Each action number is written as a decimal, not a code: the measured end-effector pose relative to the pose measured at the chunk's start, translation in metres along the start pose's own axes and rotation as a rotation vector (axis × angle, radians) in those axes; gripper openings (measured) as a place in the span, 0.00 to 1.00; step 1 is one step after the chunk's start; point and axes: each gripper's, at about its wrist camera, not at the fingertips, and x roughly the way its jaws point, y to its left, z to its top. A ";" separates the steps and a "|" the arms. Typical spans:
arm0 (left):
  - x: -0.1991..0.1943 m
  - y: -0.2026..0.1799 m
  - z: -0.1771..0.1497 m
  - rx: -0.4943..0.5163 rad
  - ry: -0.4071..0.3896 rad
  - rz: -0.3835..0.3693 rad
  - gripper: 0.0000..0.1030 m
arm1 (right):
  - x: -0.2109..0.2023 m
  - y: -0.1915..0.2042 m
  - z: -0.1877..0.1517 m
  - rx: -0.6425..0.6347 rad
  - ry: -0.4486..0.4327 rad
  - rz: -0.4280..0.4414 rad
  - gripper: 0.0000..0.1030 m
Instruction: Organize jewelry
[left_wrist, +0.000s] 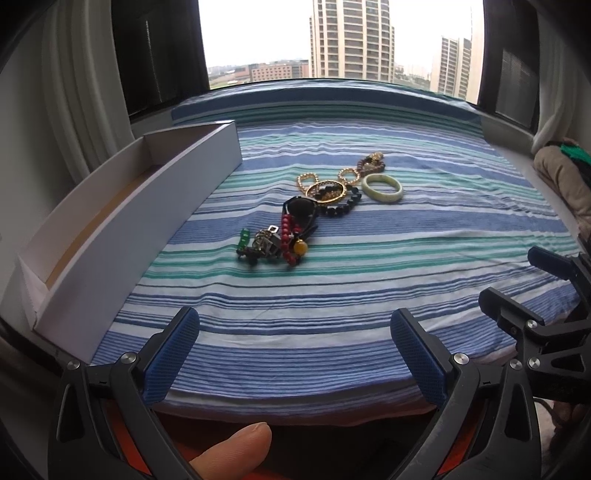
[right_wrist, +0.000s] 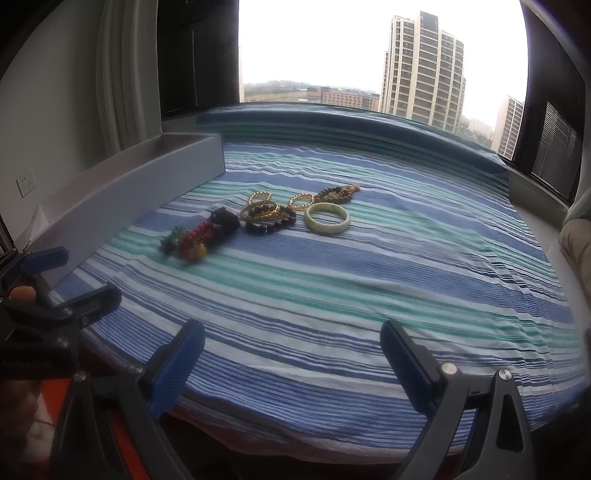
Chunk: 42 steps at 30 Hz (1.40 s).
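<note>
In the middle of the striped bedsheet (left_wrist: 332, 295) lies the jewelry pile (left_wrist: 314, 206), right of the white box (left_wrist: 147, 206). The left gripper (left_wrist: 295, 354) and right gripper (right_wrist: 291, 362) gape wide, holding nothing. Tangled beads could drag neighbours along when one is lifted.

no readable text or labels anywhere.

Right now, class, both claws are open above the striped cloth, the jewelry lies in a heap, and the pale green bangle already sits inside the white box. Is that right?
One thing is wrong. The bangle is not in the box; it lies on the striped cloth beside the heap, as the left wrist view shows. The left claw and right claw are indeed open.
</note>
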 end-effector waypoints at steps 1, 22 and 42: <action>0.000 0.001 0.000 -0.002 0.000 -0.001 1.00 | 0.000 0.000 0.000 0.001 0.001 0.000 0.95; 0.001 0.004 0.000 -0.018 0.008 0.019 1.00 | 0.001 0.004 0.000 0.000 0.001 0.005 0.95; 0.005 -0.002 -0.002 0.001 0.027 0.005 1.00 | 0.000 0.006 -0.001 0.001 0.003 0.006 0.95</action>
